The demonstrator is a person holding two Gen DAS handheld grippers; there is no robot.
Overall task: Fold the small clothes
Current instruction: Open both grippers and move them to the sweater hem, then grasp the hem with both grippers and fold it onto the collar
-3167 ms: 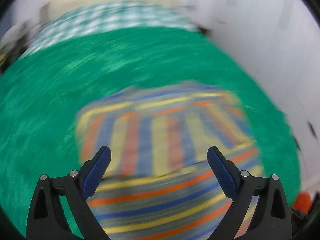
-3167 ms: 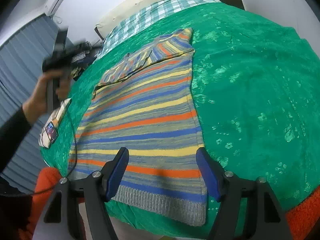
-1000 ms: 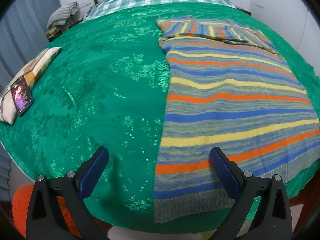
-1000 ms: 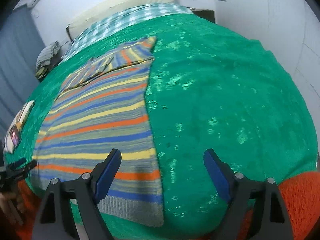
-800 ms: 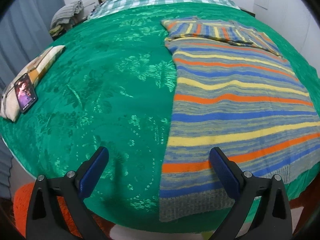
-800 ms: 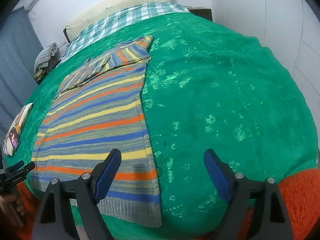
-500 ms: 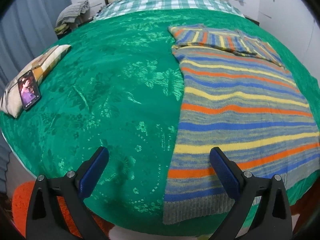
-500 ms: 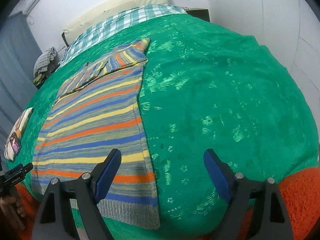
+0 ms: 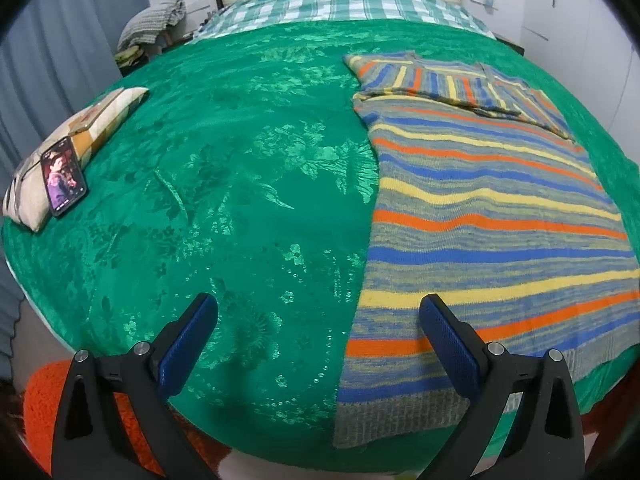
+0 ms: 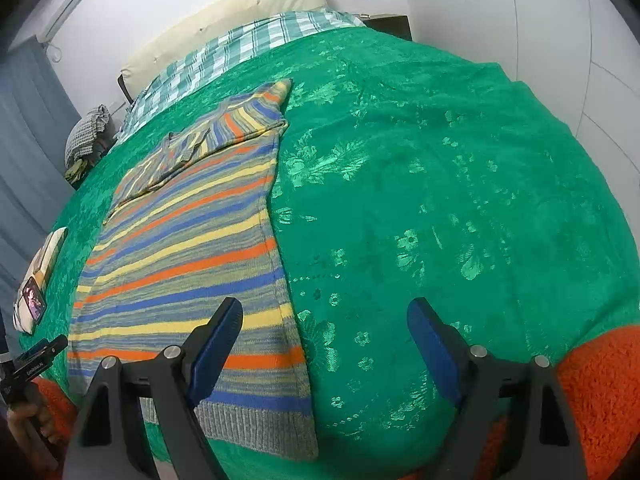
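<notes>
The soft striped knitted sweater (image 9: 492, 216) is lying flat on the green bed cover (image 9: 224, 200). The left gripper (image 9: 318, 334) and right gripper (image 10: 324, 338) are hanging wide open, holding nothing. It looks light and floppy; its grey bottom corners at six o'clock seem best to pinch.
</notes>
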